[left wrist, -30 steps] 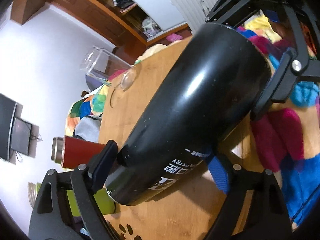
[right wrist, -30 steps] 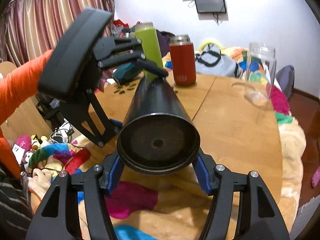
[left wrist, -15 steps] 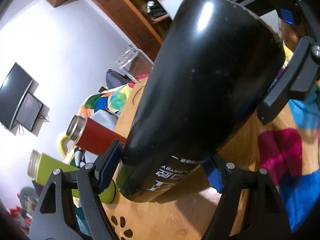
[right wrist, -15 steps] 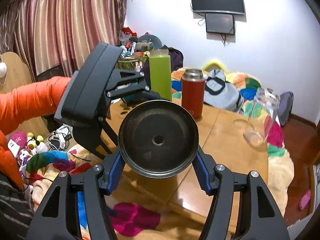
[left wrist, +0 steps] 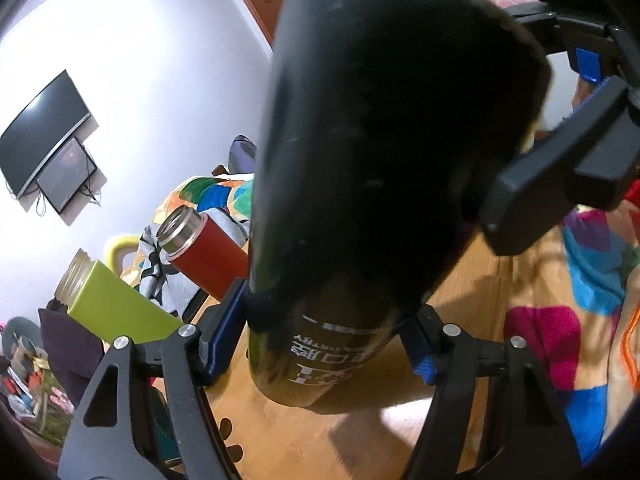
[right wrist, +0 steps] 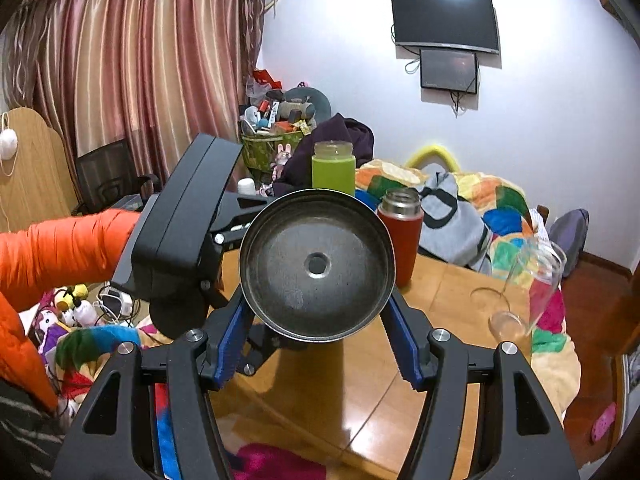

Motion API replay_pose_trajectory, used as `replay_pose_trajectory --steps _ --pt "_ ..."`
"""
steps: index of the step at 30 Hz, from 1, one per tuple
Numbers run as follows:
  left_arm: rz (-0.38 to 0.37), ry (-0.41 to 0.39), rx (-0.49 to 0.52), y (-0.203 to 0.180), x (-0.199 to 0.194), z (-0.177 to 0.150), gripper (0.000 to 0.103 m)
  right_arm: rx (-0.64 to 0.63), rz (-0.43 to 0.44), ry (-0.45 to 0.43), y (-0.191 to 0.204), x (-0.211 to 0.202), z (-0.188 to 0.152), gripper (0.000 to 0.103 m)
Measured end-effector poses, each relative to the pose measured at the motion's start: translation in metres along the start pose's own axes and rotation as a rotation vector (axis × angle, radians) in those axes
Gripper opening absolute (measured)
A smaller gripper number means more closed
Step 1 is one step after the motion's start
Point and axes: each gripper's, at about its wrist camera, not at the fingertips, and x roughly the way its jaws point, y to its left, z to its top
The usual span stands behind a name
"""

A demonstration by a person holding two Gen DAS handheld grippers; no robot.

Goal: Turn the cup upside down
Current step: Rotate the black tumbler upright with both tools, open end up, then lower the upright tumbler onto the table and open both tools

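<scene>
— Where is the tall black metal cup (left wrist: 372, 168)?
— Off the wooden table (right wrist: 440, 364), tipped between my grippers.
— Both gripping?
— My left gripper (left wrist: 320, 344) clamps its printed narrow end; my right gripper (right wrist: 316, 340) pinches the wide end, whose round grey base (right wrist: 316, 266) faces that camera

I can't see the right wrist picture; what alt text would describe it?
A black metal cup, its round base facing the camera, is clamped between the right gripper's blue-padded fingers above a wooden table. The left gripper, held by an orange-sleeved arm, grips its far end.
</scene>
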Motion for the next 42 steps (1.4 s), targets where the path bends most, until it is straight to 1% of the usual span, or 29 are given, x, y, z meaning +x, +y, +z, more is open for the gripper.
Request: replay_pose_trajectory --steps 4,8,10,15,18,21,22,23,27,29,31,33,37,39,42 --pt "-0.022 -0.023 -0.053 0.011 -0.007 0.001 0.066 0.006 0.009 -0.018 0.0 0.001 0.011 0.059" --pt "-0.048 -0.036 -0.109 0.02 -0.009 0.0 0.065 -0.002 0.018 -0.016 0.002 0.004 0.021 0.059" --pt "-0.071 -0.037 -0.153 0.03 -0.009 -0.002 0.065 -0.004 0.02 -0.008 0.003 0.007 0.027 0.059" --pt "-0.11 -0.033 -0.25 0.039 0.0 -0.002 0.065 -0.012 0.026 0.02 0.004 0.018 0.04 0.059" --pt "-0.124 -0.03 -0.306 0.053 0.003 -0.006 0.065 -0.004 0.033 0.038 0.003 0.026 0.048 0.06" --pt "-0.133 -0.033 -0.357 0.058 0.007 -0.009 0.064 0.005 0.039 0.054 0.001 0.035 0.055 0.06" --pt "-0.135 -0.036 -0.371 0.049 -0.005 -0.005 0.064 0.006 0.04 0.057 0.002 0.038 0.056 0.059" --pt "-0.136 -0.037 -0.384 0.051 -0.004 -0.007 0.064 0.007 0.041 0.061 0.002 0.039 0.057 0.059" --pt "-0.125 -0.037 -0.416 0.054 0.0 -0.013 0.064 0.023 0.047 0.077 0.003 0.047 0.059 0.059" --pt "-0.133 -0.035 -0.444 0.059 0.001 -0.016 0.064 0.036 0.055 0.085 0.002 0.051 0.059 0.059" --pt "-0.142 -0.035 -0.465 0.056 0.003 -0.016 0.064 0.041 0.056 0.089 0.003 0.054 0.06 0.059" --pt "-0.144 -0.037 -0.463 0.053 0.0 -0.015 0.064 0.038 0.051 0.088 0.004 0.055 0.061 0.059" --pt "-0.123 -0.034 -0.445 0.048 -0.004 -0.017 0.065 0.041 0.051 0.091 0.005 0.054 0.061 0.059" --pt "-0.13 -0.036 -0.45 0.047 -0.007 -0.019 0.068 0.039 0.044 0.086 0.005 0.054 0.063 0.059" --pt "-0.137 -0.031 -0.468 0.046 -0.013 -0.022 0.076 0.038 0.029 0.075 0.005 0.049 0.062 0.06"
